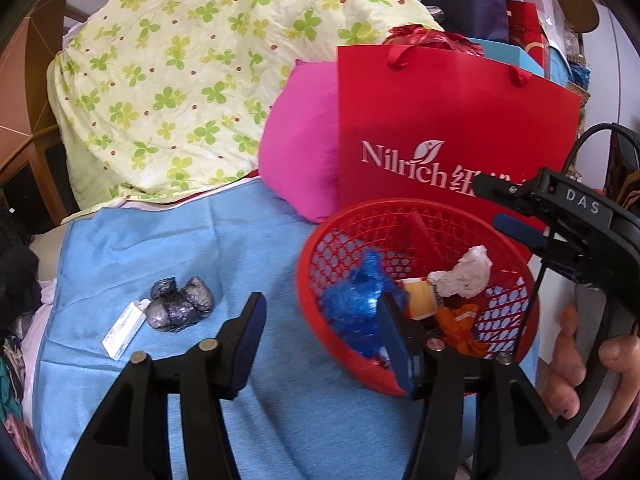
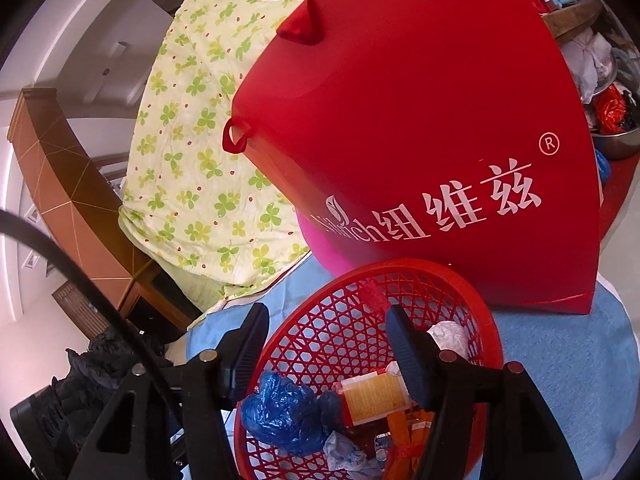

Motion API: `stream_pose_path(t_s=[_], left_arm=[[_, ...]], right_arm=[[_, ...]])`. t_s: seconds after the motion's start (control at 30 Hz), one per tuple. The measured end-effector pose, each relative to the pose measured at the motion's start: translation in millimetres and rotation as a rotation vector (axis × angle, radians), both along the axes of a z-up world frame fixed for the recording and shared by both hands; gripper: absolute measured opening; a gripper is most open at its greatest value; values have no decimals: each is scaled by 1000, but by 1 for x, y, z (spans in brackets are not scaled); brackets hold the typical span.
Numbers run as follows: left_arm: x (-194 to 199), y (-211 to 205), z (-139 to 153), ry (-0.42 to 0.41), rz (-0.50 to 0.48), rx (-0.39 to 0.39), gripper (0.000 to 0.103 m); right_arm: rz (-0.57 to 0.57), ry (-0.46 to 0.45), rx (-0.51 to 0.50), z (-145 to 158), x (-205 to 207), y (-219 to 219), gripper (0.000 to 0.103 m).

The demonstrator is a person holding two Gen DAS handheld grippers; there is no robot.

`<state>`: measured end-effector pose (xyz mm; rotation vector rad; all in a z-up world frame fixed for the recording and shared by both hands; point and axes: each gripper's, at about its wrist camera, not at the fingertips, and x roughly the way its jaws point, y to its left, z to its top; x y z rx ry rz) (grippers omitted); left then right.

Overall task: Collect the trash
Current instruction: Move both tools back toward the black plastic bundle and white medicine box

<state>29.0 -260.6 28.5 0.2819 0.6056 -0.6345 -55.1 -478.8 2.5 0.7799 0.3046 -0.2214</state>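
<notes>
A red mesh basket (image 1: 306, 280) (image 2: 404, 270) stands on a blue cloth and holds a blue plastic wad (image 1: 354, 304) (image 2: 280, 412), crumpled white paper (image 1: 466, 272) (image 2: 448, 334), a yellow-labelled bottle (image 2: 374, 396) and an orange wrapper (image 1: 460, 326) (image 2: 404, 436). My left gripper (image 1: 322, 330) is open and empty at the basket's left rim. Left of it on the cloth lie a crumpled grey foil bag (image 1: 180, 308) and a small white box (image 1: 124, 332). Over the basket, my right gripper (image 2: 326, 346) (image 1: 490, 202) is open with nothing between its fingers.
A tall red paper bag (image 1: 452, 120) (image 2: 420, 140) stands right behind the basket, with a pink cushion (image 1: 300, 148) and a clover-print quilt (image 1: 180, 80) to its left. A hand (image 1: 580, 364) holds the right gripper's handle. Dark clothes (image 2: 100, 364) lie left.
</notes>
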Motion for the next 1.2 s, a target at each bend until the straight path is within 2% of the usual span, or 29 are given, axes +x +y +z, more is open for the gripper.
stream_pose_path(t_s=[0.3,0.43,0.63,0.7,0.8,0.9,0.97,1.2], left_arm=[[25,51,-12,23,113,-4,64],[36,82,-23,24,177,18,64],[55,140,-48,58,300,55,64],[61,161,-57,81,345,63,64],[68,191,-68,101,407,67,64],[73,213,-75,108,446,67,64],[77,225,-80,115,467,66,64],[88,247,-105,139,511,76,64]], right_arm=[[16,-15,-29,8,14,19,65],[28,-39,-72,14,19,32,65],[124,-162,-166,32,26,70,65],[181,-209,-205,39,29,91,65],[273,-233,-262,45,42,126,65],[353,-201,-276,41,63,158,65],[415,-166,-249,33,81,177,65],[504,36,-180,-5,132,219,65]])
